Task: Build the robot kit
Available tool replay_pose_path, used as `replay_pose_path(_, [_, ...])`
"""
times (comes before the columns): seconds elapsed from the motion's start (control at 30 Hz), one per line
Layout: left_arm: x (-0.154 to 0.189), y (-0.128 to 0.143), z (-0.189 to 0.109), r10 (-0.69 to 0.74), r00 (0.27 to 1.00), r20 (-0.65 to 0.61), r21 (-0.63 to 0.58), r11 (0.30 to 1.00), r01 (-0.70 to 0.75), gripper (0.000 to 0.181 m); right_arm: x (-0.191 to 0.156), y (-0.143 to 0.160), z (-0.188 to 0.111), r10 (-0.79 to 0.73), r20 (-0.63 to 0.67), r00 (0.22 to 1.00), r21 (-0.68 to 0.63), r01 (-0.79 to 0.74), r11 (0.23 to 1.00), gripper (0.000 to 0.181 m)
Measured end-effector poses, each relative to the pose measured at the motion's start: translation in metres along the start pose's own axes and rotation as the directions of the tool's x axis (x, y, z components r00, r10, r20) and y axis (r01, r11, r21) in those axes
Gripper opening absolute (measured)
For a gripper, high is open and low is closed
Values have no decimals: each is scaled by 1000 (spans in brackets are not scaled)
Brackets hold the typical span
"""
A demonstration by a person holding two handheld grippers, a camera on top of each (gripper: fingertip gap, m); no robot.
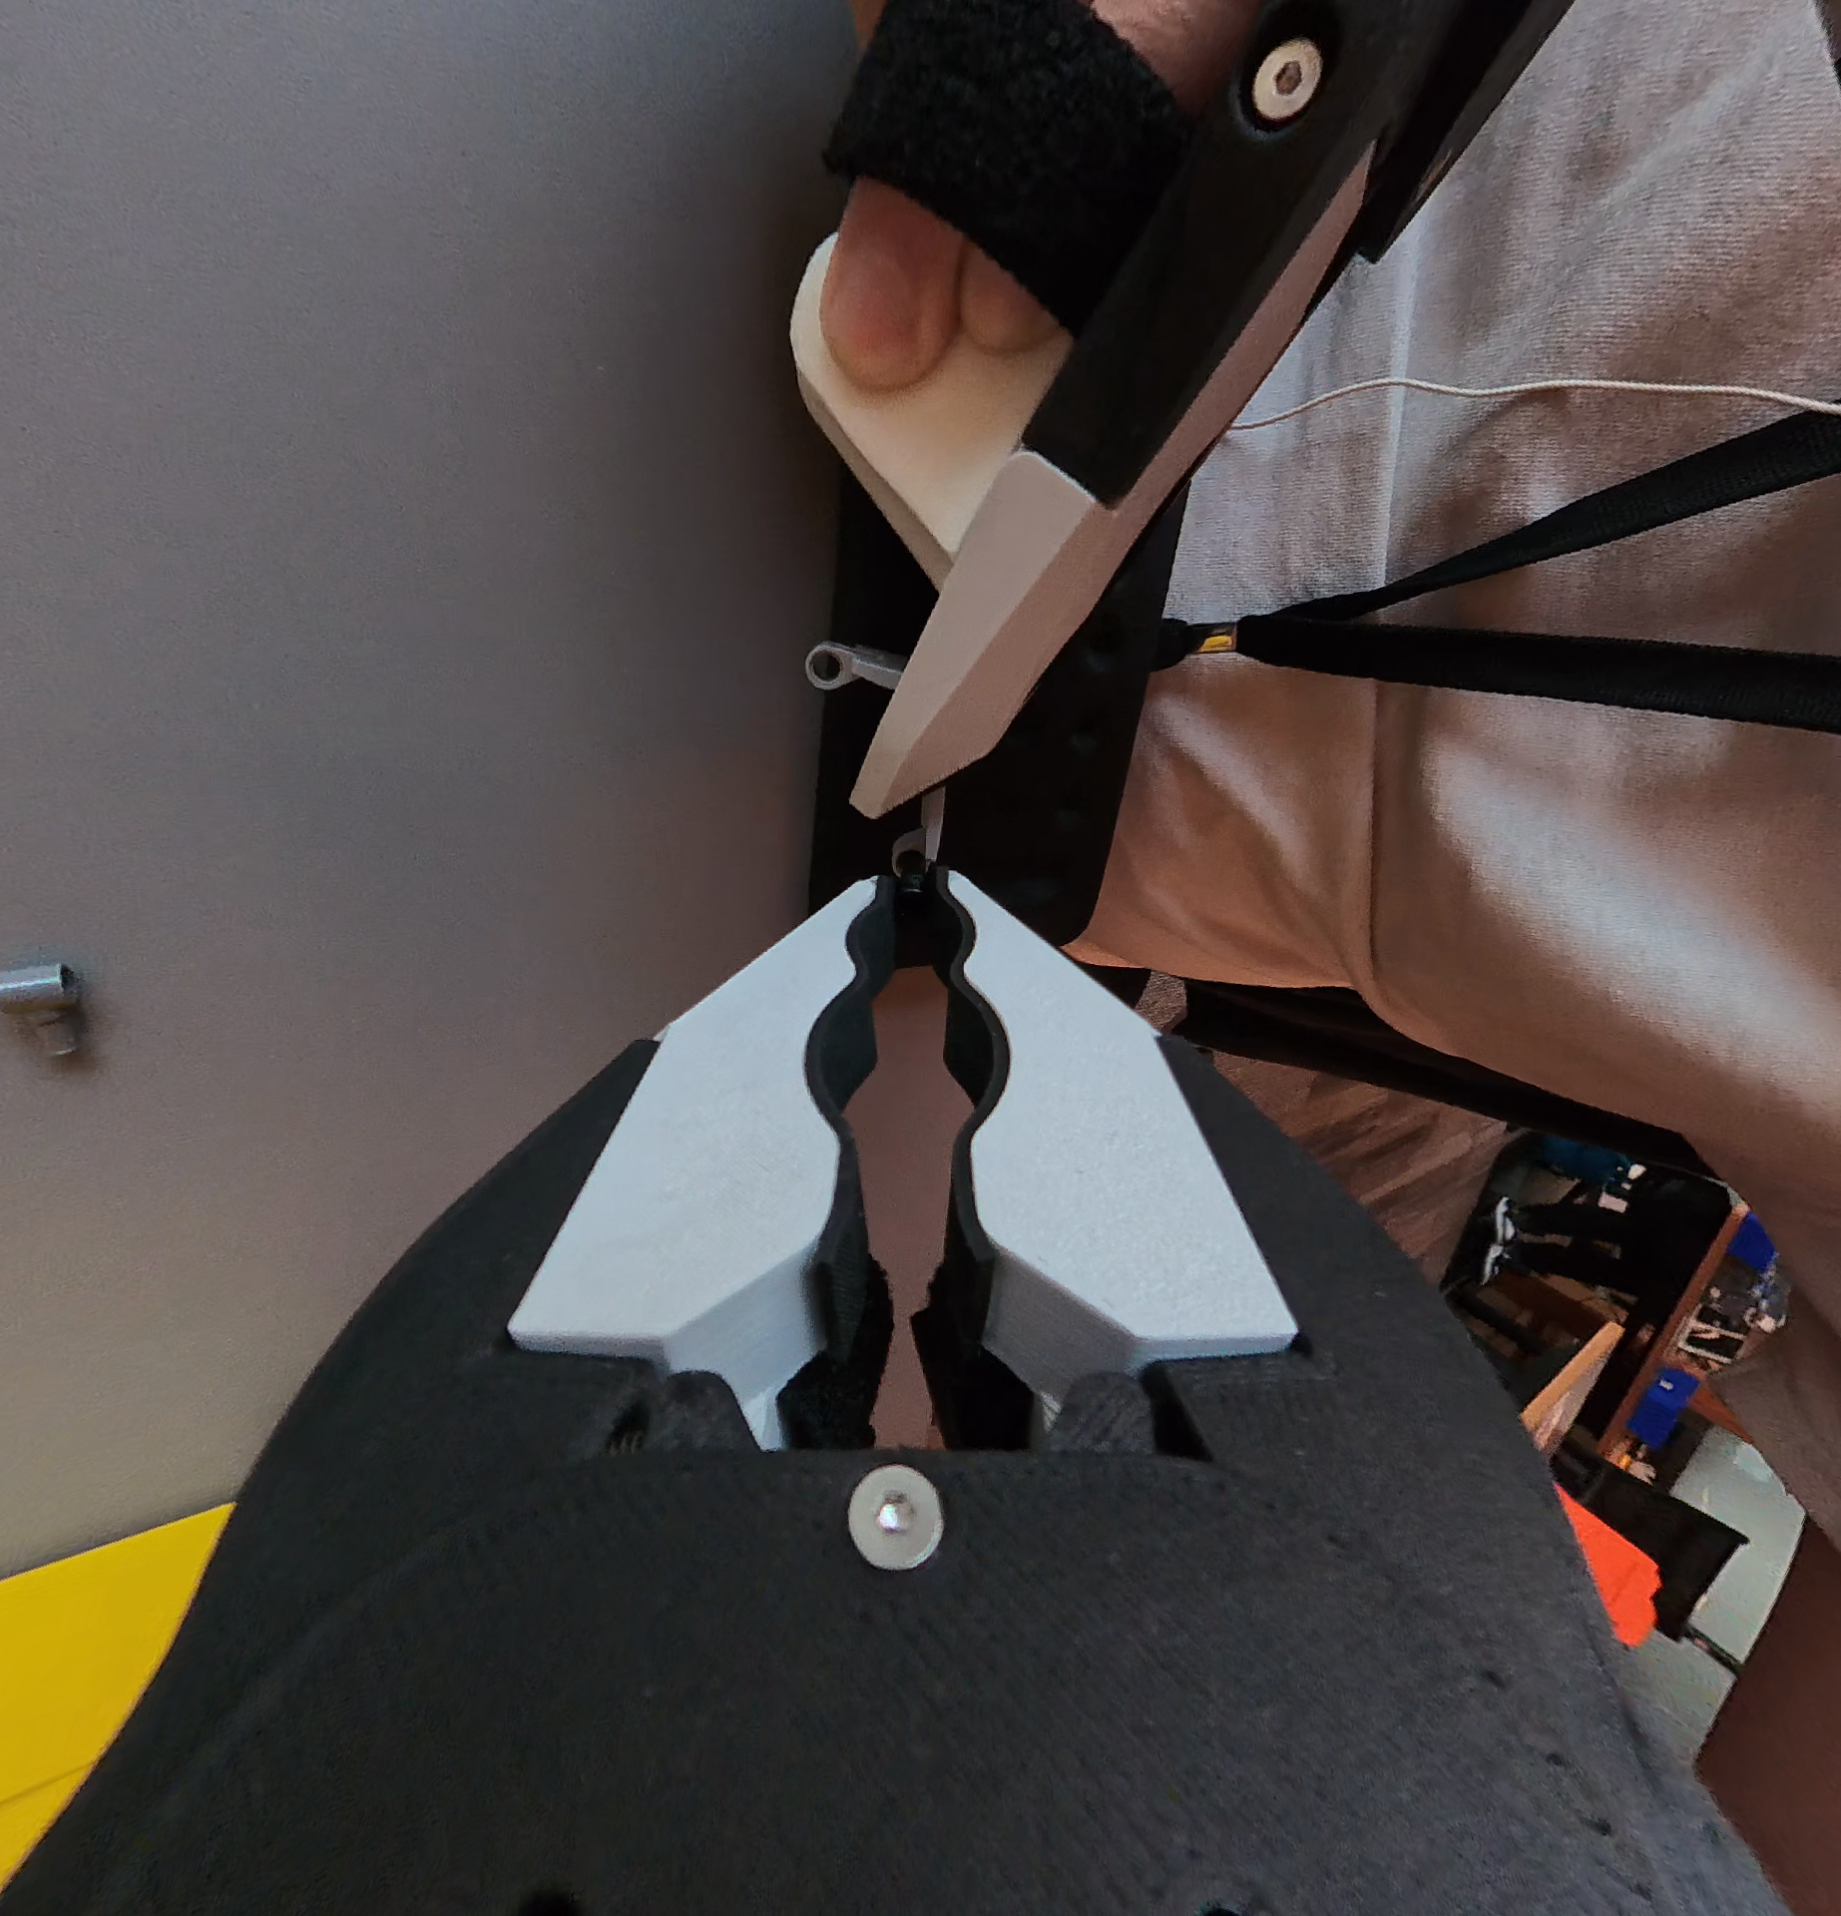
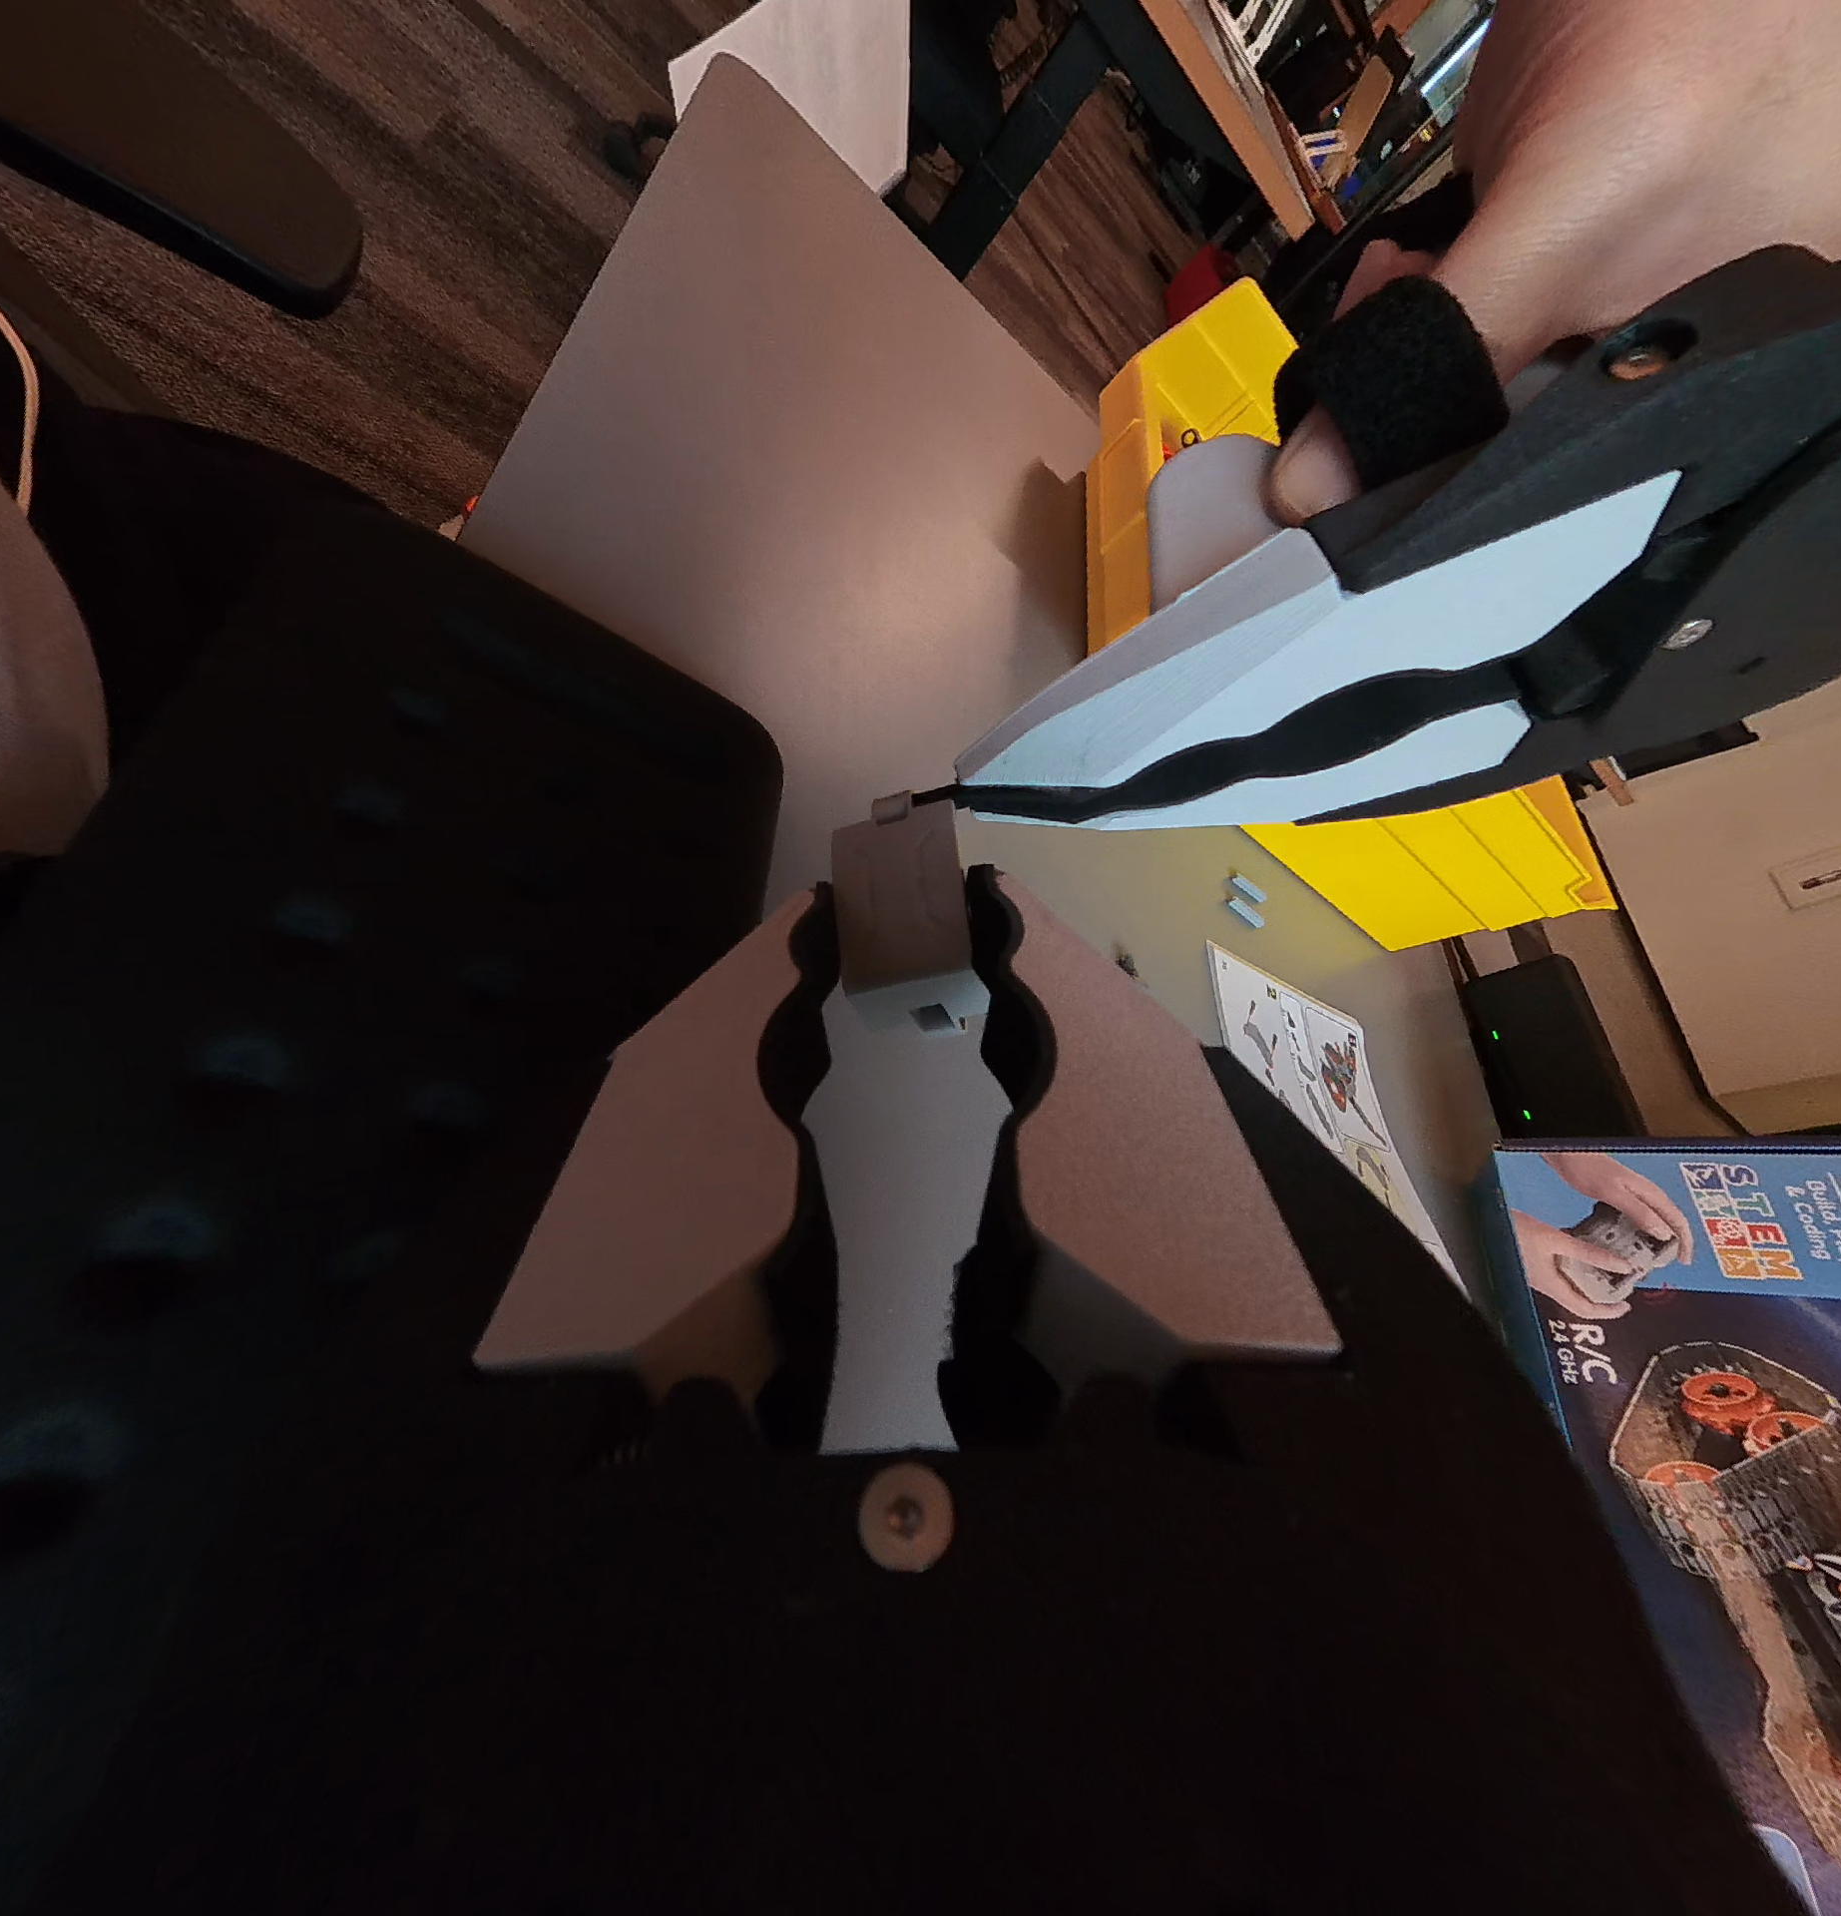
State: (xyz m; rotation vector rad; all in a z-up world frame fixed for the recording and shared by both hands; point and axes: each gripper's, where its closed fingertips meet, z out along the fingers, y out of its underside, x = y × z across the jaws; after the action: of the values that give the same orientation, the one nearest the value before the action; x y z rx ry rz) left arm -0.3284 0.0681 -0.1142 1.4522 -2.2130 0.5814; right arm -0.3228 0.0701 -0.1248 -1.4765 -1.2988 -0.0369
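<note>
right gripper (image 2: 900, 912) is pinching a grey block piece (image 2: 900, 918) upright at its fingertips, presenting a small grey connector (image 2: 892, 807) on top; left gripper (image 2: 963, 798), nearly closed, is nipping a thin black pin (image 2: 935, 796) meeting that connector, seemingly for alignment above the table (image 2: 791, 415).
</note>
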Motion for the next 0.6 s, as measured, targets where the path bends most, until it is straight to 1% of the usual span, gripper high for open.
replay_pose_path(0.27, [-3,-2,-2,33,998,62,4,999,-33,5,3,2,0,59,5,998,1,-59,998,24])
replay_pose_path(0.37, [-3,0,-1,21,999,48,-4,1000,-21,5,2,2,0,37,5,999,-7,-37,999,25])
replay_pose_path(0.47, [0,2,3,0,1000,-3,-22,1000,0,5,-3,-1,0,-18,2,1000,-8,18,1000,25])
replay_pose_path(0.53, [-1,1,6,7,1000,-8,-26,1000,-7,5,-4,0,1,-8,18,1000,-11,8,1000,25])
replay_pose_path(0.6, [-2,0,5,8,1000,-13,-19,1000,-9,5,-1,0,0,-1,-1,1000,-12,1,1000,24])
